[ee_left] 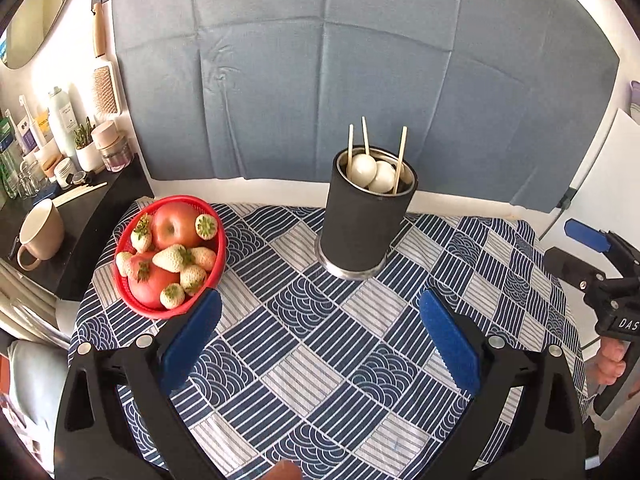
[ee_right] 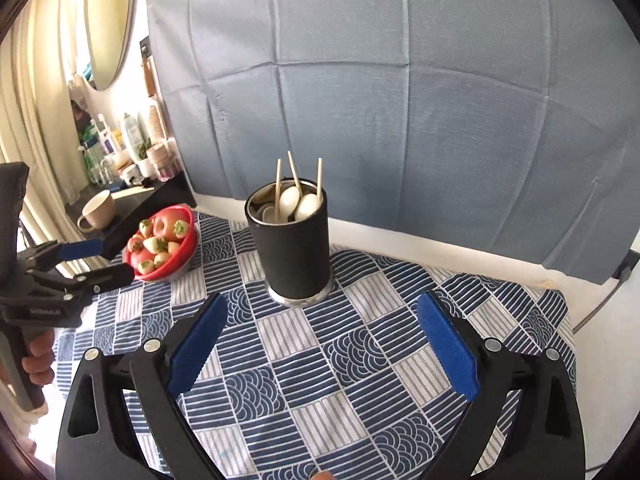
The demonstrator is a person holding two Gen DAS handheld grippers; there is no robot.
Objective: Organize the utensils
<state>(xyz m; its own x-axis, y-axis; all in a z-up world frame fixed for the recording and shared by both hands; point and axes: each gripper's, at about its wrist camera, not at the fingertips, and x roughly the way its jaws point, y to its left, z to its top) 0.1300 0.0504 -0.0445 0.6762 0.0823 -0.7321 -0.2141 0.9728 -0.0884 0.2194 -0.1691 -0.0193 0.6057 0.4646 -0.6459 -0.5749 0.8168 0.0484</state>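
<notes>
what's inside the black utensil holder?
Black utensil holder holds two white spoons, bowls up, and three wooden chopsticks. Their lower ends, and anything at the bottom, are hidden by the wall.

The lower parts of the chopsticks and the handles of the white spoons are sunk out of sight inside the black utensil holder. How many spoons sit in there I can't tell. Labels on the bottles along the side shelf are too small to read. The right gripper is cut by the left camera's edge, and the wall mirror is cropped at the top.
</notes>
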